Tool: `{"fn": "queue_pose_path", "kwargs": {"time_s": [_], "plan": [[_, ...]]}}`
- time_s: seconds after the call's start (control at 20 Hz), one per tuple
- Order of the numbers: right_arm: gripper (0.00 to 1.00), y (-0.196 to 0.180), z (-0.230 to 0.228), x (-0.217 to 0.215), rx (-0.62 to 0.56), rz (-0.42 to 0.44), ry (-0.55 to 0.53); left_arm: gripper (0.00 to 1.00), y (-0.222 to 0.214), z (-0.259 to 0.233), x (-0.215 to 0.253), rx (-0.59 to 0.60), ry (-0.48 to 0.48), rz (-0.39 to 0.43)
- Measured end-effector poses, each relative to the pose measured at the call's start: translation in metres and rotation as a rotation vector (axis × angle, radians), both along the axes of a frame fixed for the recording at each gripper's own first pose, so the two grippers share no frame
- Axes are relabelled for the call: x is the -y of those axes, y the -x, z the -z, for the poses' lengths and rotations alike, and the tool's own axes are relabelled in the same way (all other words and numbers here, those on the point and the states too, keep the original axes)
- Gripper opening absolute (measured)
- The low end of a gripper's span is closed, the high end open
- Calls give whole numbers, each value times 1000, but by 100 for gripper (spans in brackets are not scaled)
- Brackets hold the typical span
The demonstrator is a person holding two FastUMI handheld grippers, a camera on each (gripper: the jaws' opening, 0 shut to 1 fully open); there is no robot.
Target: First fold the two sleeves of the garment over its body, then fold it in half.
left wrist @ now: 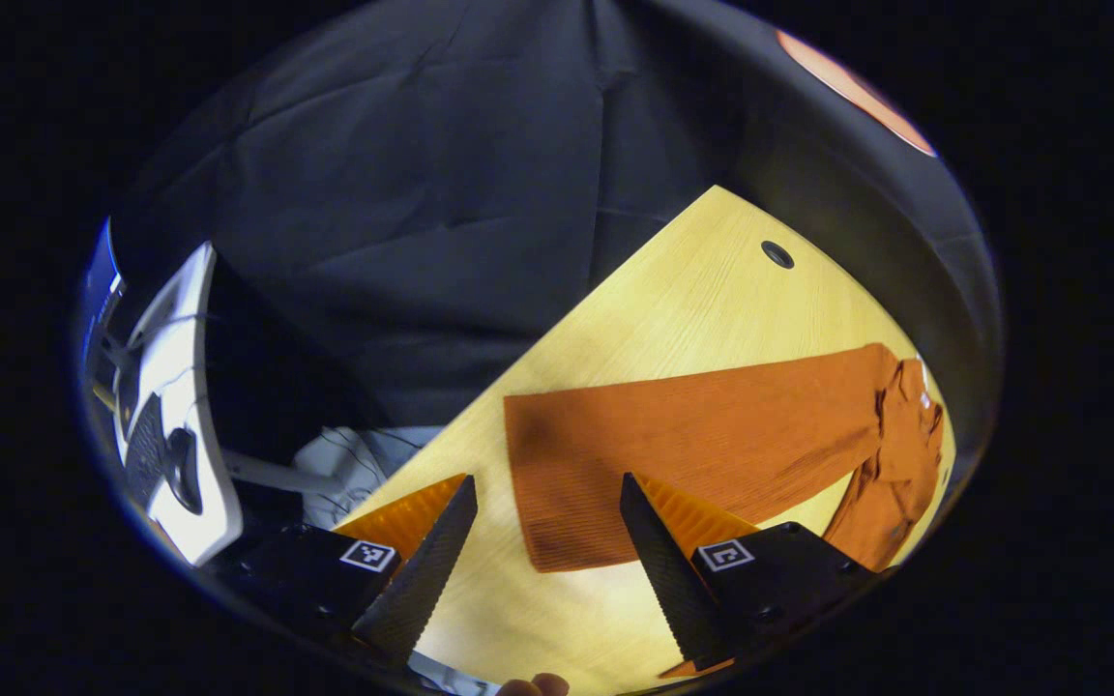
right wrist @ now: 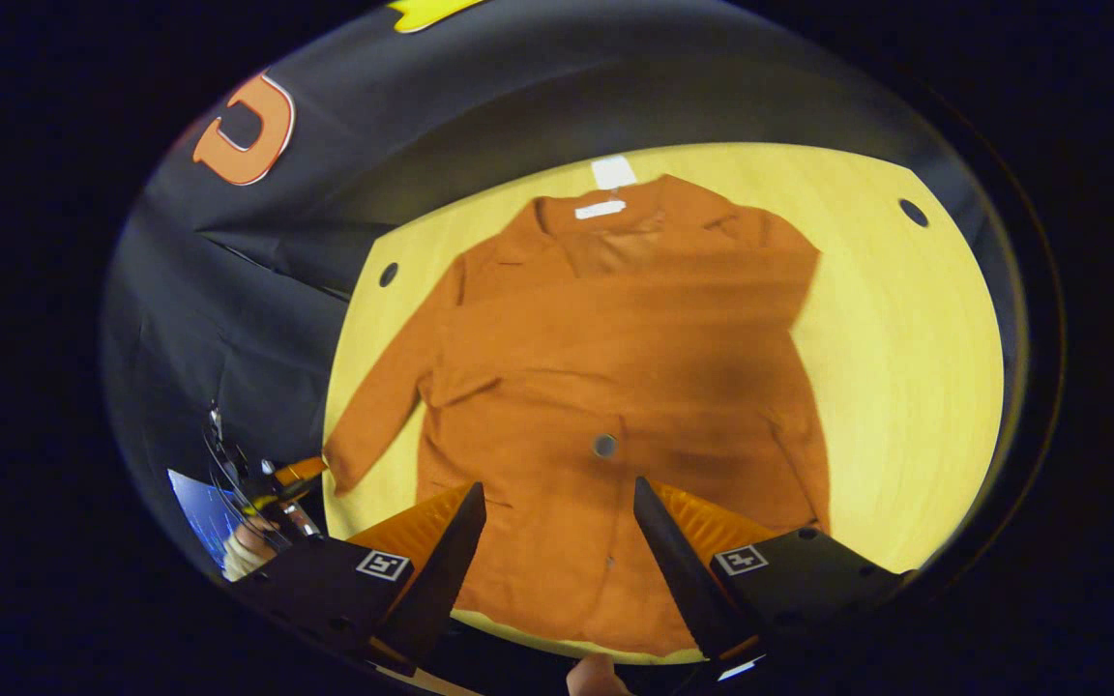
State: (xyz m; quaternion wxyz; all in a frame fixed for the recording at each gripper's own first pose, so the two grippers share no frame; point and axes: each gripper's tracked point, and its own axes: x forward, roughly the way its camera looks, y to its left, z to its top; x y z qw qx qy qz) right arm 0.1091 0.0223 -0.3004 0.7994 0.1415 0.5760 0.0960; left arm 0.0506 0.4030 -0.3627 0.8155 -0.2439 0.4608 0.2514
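Your left claw (left wrist: 542, 541) and right claw (right wrist: 557, 546) both hang open, empty, above the garment (right wrist: 615, 387) flat on the desk (right wrist: 905, 387). Right sleeve looks folded; left sleeve (right wrist: 373, 406) and halving remain.

Ribbed orange cloth garment (right wrist: 615, 358) on a smooth, pale wood table (right wrist: 905, 387).

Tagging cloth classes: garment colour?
Burnt orange, ribbed knit garment; clearest in the right gripper view.
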Motion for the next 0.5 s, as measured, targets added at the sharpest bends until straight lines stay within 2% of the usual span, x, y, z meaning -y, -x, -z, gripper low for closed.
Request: {"fn": "queue_pose_path", "kwargs": {"time_s": [0.1,0.25,0.4,0.5], "plan": [[98,25,10,32,2,19,44,98,-3,8,6,-52,82,-34],[98,61,19,70,3,36,53,98,0,16,-5,-129,88,-73],[98,85,31,103,-28,115,54,99,-3,25,0,-166,126,-70],[98,94,31,119,-21,168,35,99,-4,26,-4,-190,113,-89]]}}
